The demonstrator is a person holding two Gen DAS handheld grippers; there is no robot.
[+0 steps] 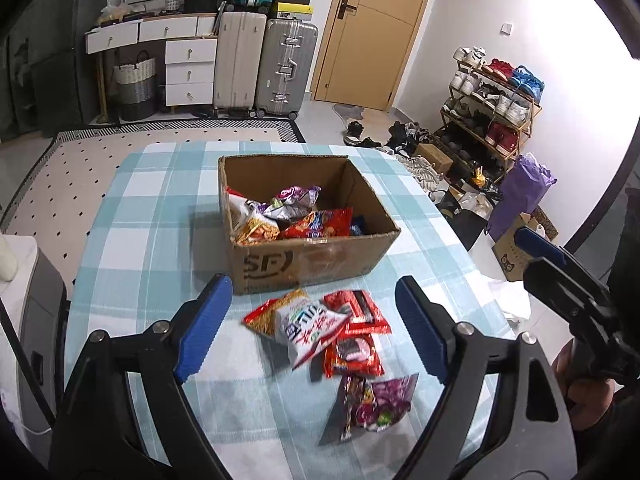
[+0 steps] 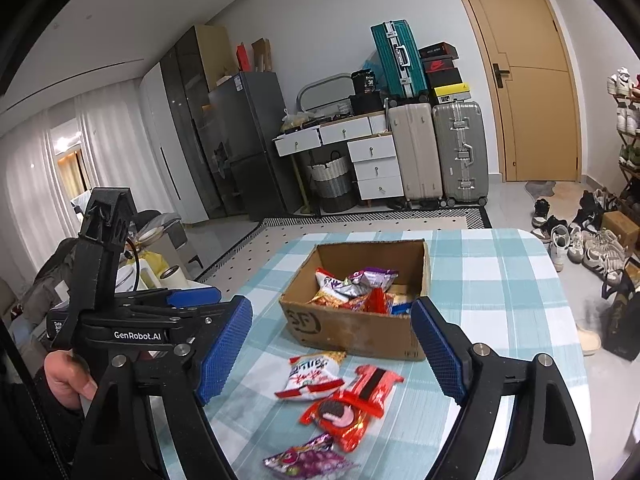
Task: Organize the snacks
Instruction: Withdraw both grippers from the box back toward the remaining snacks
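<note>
Both units: black frames, silver screws, ribbed blue pads on left gripper (image 1: pixel 308 332) and right gripper (image 2: pixel 334 350) (white "GenRobot.AI" lettering on left unit).

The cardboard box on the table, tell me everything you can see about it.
The cardboard box is a brown corrugated carton, open at the top with no flaps showing. Its near wall carries a dark round printed logo and a strip of clear tape. It sits upright and slightly turned on the checked tablecloth. Inside lies a loose heap of snack bags, filling only the lower part. More snack packets lie on the cloth in front of it, apparently just clear of the wall. Neither claw touches it.
</note>
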